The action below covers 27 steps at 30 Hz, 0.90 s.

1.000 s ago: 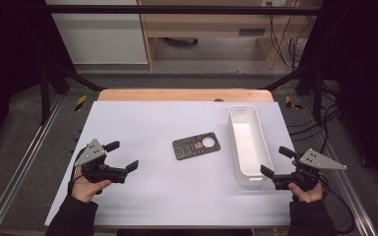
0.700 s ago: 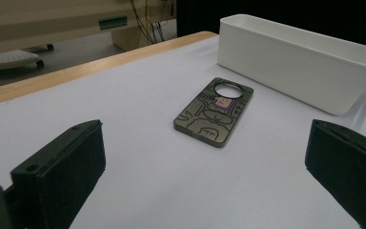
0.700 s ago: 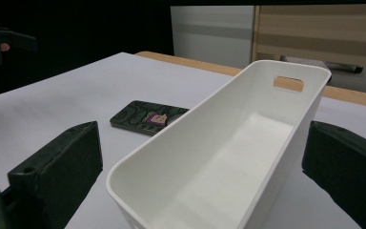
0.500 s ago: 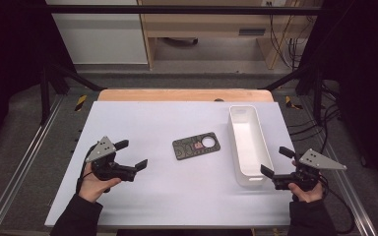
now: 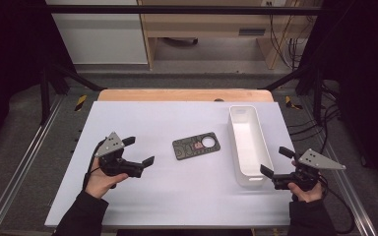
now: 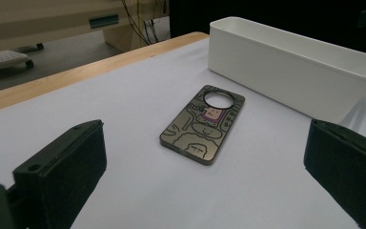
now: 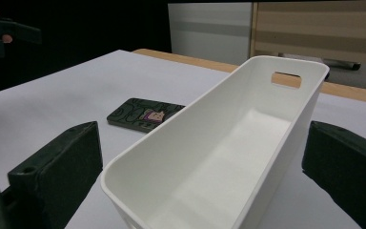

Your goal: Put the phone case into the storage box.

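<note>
Left gripper (image 5: 137,151) sits low over the white table (image 5: 142,118), jaws spread wide and holding nothing — and it's pointed straight at the phone case (image 5: 196,146), which lies flat just ahead of the jaw tips, squarely between them in the left gripper view, camera hole at the far end. That line-up looks deliberate: a wide mouth gives room to straddle the case from its long edges, though a piece lying this flat will likely need the jaws brought right down to the surface to catch it. Beyond the case, on its far side from this gripper, stands the long white bin (image 5: 248,142), empty, open side up — my guess is that's the drop spot. Over at the bin's near end waits the right gripper (image 5: 278,166), jaws also wide apart and empty, the bin's near corner right in front of them, perhaps parked there to steady it.
</note>
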Motion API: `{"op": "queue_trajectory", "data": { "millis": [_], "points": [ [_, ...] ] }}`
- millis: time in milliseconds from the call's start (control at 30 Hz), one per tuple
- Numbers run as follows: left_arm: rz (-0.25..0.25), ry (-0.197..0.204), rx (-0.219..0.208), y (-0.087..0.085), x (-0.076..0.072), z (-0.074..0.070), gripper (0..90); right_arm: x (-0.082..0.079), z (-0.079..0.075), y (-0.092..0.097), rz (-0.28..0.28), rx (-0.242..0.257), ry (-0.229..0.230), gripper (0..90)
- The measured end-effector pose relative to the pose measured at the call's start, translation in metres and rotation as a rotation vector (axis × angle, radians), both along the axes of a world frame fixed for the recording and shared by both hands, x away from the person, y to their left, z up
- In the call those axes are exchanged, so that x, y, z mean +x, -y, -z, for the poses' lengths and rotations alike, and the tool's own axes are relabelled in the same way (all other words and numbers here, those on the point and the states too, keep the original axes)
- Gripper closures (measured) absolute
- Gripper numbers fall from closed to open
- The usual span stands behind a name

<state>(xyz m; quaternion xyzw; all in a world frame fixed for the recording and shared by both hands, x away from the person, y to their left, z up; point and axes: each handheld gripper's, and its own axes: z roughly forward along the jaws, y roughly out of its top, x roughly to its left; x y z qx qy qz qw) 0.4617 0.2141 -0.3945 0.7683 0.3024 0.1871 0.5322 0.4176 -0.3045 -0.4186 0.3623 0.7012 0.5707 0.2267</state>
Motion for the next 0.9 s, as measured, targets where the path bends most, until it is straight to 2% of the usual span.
{"op": "queue_trajectory", "data": {
  "millis": [767, 900],
  "points": [
    [0.004, -0.053, 0.035, 0.043, 0.034, 0.004, 1.4, 0.000, 0.001, 0.001, 0.001, 0.005, -0.001, 0.2],
    [-0.006, -0.064, 0.059, 0.051, 0.041, 0.007, 2.0, 0.000, 0.001, 0.001, 0.001, 0.006, -0.002, 0.2]
  ]
}}
